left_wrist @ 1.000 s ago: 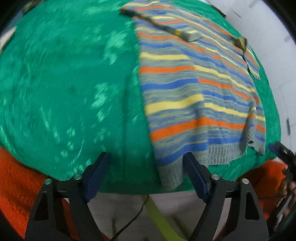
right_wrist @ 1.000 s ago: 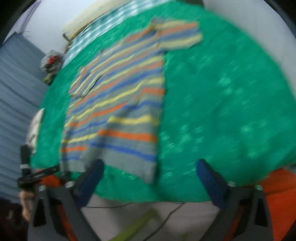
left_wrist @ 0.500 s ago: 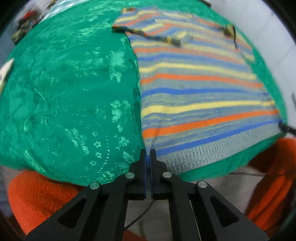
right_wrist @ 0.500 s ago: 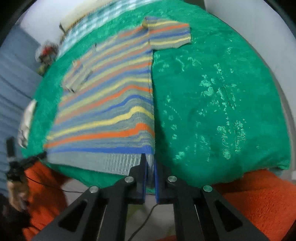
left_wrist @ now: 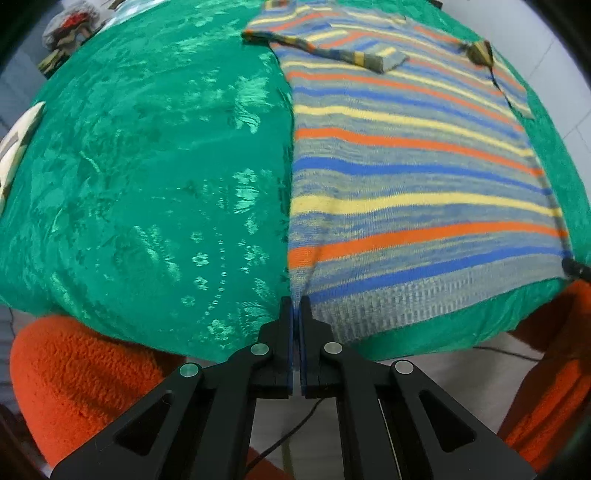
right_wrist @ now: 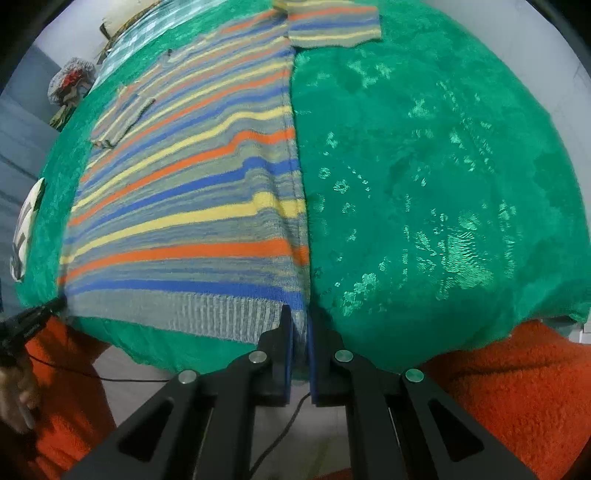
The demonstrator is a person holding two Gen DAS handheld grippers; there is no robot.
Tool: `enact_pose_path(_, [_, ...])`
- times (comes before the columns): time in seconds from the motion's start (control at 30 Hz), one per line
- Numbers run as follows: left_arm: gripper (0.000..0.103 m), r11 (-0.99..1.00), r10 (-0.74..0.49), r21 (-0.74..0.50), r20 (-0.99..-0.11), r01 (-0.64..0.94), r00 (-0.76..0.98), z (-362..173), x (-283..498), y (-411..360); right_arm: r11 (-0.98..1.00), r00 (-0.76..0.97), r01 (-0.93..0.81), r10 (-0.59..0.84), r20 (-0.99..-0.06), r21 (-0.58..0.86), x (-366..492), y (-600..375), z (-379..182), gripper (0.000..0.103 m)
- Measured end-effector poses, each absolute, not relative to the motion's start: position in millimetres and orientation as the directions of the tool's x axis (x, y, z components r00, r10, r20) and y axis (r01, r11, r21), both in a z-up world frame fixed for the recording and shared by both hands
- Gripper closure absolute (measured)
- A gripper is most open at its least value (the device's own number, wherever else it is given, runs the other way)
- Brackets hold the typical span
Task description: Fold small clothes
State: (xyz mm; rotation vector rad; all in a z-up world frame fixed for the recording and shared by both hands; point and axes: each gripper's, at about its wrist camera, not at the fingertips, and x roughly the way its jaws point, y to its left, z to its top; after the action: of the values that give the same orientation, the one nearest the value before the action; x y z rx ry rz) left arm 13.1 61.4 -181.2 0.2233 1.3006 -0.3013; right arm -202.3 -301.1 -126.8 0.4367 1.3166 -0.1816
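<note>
A small striped knit sweater (left_wrist: 406, 177) in grey, blue, orange and yellow lies flat on a green patterned cloth (left_wrist: 147, 166). My left gripper (left_wrist: 295, 306) is shut on the sweater's near left hem corner. My right gripper (right_wrist: 299, 317) is shut on the near right hem corner of the sweater (right_wrist: 192, 206). The hem is stretched between them along the cloth's (right_wrist: 424, 184) near edge. One short sleeve (left_wrist: 332, 48) lies folded over the chest; the other sleeve (right_wrist: 332, 26) spreads out at the far end.
The person's orange sleeves (left_wrist: 81, 376) (right_wrist: 509, 391) are close under the table edge. A cable (right_wrist: 110, 378) hangs below. A bundle of cloth (right_wrist: 68, 81) and a light checked fabric (right_wrist: 140, 33) sit at the far left. A white item (left_wrist: 14, 140) lies at the left edge.
Both grippers were open a second ago just short of the hem. They closed on the two hem corners, and the sweater is now pulled flat and taut.
</note>
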Motion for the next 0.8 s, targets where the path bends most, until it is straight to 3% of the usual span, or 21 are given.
enact_pose_path(0.17, [0.103,0.946,-0.069,0.004,-0.974,0.324,0.214,-207,21,65,0.900,0.214,0.388,0.123,-0.969,0.199,-203,-305,-145,0.097])
enact_pose_path(0.3, [0.103,0.936,-0.035,0.054,-0.968,0.347,0.247,-211,19,51,0.909,0.201,0.382,0.095,-0.975,0.167,-197,-300,-148,0.097])
enact_pose_path(0.5, [0.103,0.943,-0.071,0.015,-0.967,0.333,0.245,-198,15,61,0.916,0.199,0.365,0.094,-0.975,0.163,-202,-296,-136,0.097])
enact_pose_path(0.7, [0.103,0.937,-0.026,0.054,-0.974,0.345,0.225,-220,22,48,0.909,0.179,0.386,0.096,-0.979,0.160,-193,-295,-153,0.097])
enact_pose_path(0.8, [0.094,0.939,-0.021,0.061,-0.972,0.339,0.232,-212,22,43,0.913,0.183,0.383,0.076,-0.980,0.143,-192,-292,-151,0.096])
